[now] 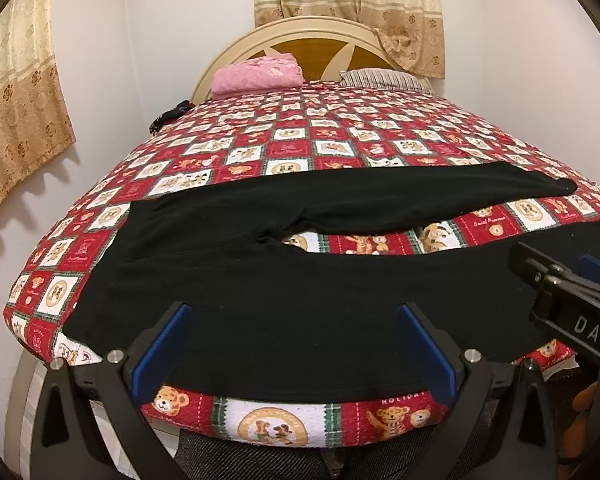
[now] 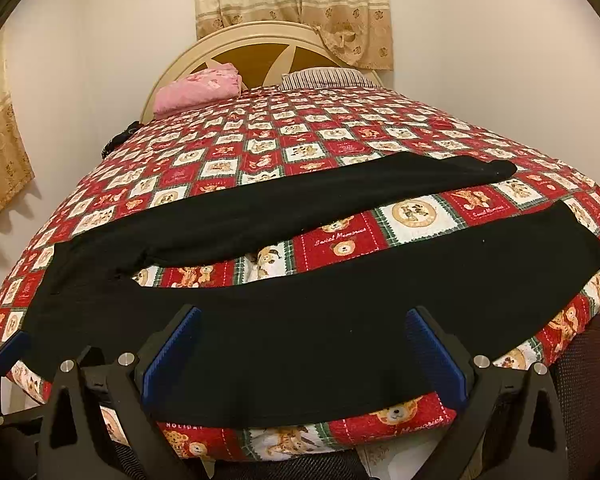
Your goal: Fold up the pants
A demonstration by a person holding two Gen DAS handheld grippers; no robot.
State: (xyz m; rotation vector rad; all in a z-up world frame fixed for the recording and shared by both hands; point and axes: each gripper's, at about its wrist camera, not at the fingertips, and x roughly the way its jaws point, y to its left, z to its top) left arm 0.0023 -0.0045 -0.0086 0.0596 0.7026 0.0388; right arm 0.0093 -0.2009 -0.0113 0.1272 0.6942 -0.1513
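Black pants point(image 1: 300, 300), one pair, two legs spread; two claws agape.

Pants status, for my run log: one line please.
pants: flat on bed, legs apart | left gripper: open | right gripper: open | fold: not started

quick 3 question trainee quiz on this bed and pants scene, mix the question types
1. True or false: the pants are already folded in half.
2. Multiple choice: both grippers, left and right, are A) shut on the pants B) open C) out of view.
3. Fill in: the pink bundle lies at the bed's ____ end, by the headboard.

Key: 1 false, the legs lie spread apart on the quilt; 2 B; 3 far.
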